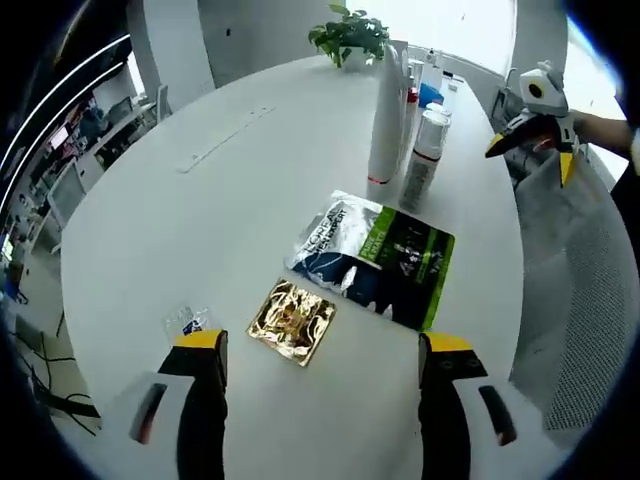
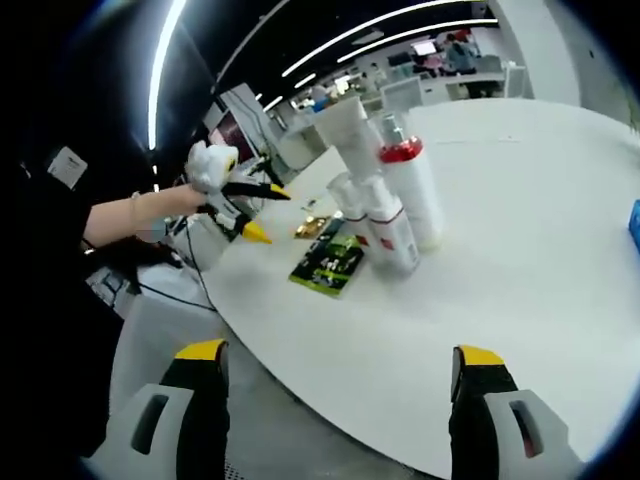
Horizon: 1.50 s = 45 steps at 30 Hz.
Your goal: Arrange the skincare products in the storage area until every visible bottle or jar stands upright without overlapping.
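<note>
A cluster of white skincare bottles stands upright on the white table (image 1: 200, 210). The tall white bottle (image 1: 388, 105) is the highest, and a shorter bottle with a red band (image 1: 424, 155) stands beside it. In the right gripper view the group shows a tall tube (image 2: 348, 128), a red-capped bottle (image 2: 410, 190) and a small pump bottle (image 2: 388, 228) close together. A green and black packet (image 1: 378, 258) (image 2: 330, 262) lies flat in front of them. My left gripper (image 1: 322, 345) (image 2: 264, 213) is open over the table's near edge. My right gripper (image 2: 340, 352) (image 1: 532, 158) is open, off the table's side.
A gold foil sachet (image 1: 292, 320) (image 2: 312, 228) and a small clear sachet (image 1: 187, 322) lie flat near the left jaws. A potted plant (image 1: 350, 35) and a blue box (image 1: 432, 95) (image 2: 634, 225) sit past the bottles. A person's arm (image 2: 130, 215) holds the left gripper.
</note>
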Each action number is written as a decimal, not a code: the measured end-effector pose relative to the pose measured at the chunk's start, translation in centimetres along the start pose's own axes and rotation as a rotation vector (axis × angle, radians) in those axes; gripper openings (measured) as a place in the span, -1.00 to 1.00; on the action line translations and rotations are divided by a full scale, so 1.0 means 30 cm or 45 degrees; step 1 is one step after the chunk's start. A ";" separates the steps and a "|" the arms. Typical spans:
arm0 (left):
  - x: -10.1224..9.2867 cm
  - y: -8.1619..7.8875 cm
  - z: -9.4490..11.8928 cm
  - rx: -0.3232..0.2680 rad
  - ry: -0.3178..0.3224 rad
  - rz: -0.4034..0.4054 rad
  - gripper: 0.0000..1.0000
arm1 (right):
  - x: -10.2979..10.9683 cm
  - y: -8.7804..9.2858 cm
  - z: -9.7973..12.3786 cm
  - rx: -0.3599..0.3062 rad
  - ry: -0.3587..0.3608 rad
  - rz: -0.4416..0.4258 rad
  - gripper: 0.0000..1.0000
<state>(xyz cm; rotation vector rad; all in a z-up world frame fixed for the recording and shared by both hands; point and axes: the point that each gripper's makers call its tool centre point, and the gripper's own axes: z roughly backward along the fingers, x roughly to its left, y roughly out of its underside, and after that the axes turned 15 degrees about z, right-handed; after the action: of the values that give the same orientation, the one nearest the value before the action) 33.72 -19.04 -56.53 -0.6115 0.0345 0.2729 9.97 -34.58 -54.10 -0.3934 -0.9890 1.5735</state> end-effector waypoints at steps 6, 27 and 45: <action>-0.045 0.029 0.047 -0.062 -0.037 0.042 0.76 | 0.003 -0.003 0.000 -0.009 0.001 0.010 0.94; -0.151 0.006 0.225 -0.510 -0.105 0.570 0.96 | -0.006 -0.002 0.002 -0.016 0.038 0.072 0.98; -0.179 0.111 0.309 -0.648 -0.337 0.702 0.91 | -0.004 -0.019 0.007 -0.049 0.056 0.109 0.98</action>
<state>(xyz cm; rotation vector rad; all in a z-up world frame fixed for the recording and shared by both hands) 27.21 -12.43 -50.19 -1.0632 -0.1279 0.9129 10.22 -34.80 -53.57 -0.5004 -0.9811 1.6177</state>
